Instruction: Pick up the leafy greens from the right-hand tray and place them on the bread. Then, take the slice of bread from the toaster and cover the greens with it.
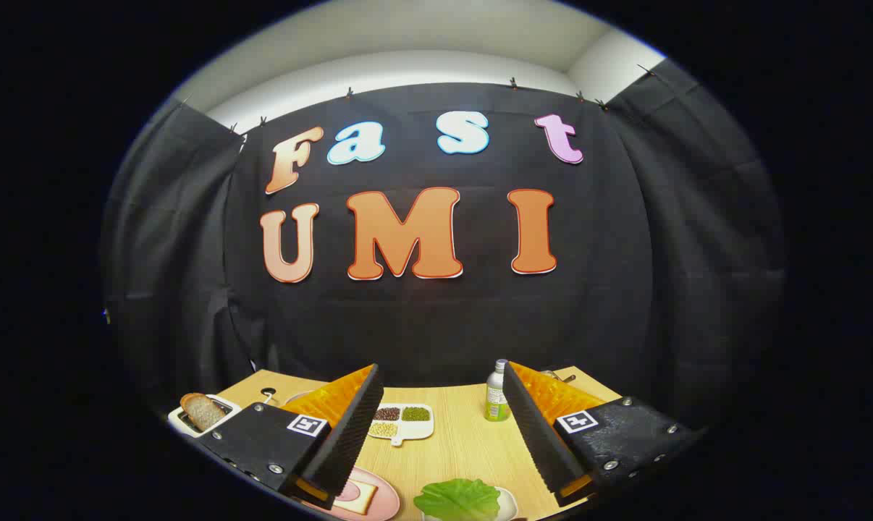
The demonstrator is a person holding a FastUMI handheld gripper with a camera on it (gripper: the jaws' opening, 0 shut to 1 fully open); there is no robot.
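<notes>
While the gripper (440, 427) hangs released, fingers wide apart and empty, leafy greens (458, 499) lie at 6 o'clock between them, bread (357, 498) at 7, toaster (201, 414) at 9; bottle (496, 394) label unreadable.

Divided dish (402, 422) of perhaps beans, small bottle (496, 394) on wooden table (460, 445)

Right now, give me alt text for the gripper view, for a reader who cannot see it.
The open tool hangs above a wooden table, its fingers spread wide and holding nothing, with leafy greens lying low between them. Beside the greens, a bread slice sits on a pink plate; beyond are a toaster holding bread, a divided dish and a small bottle.
</notes>
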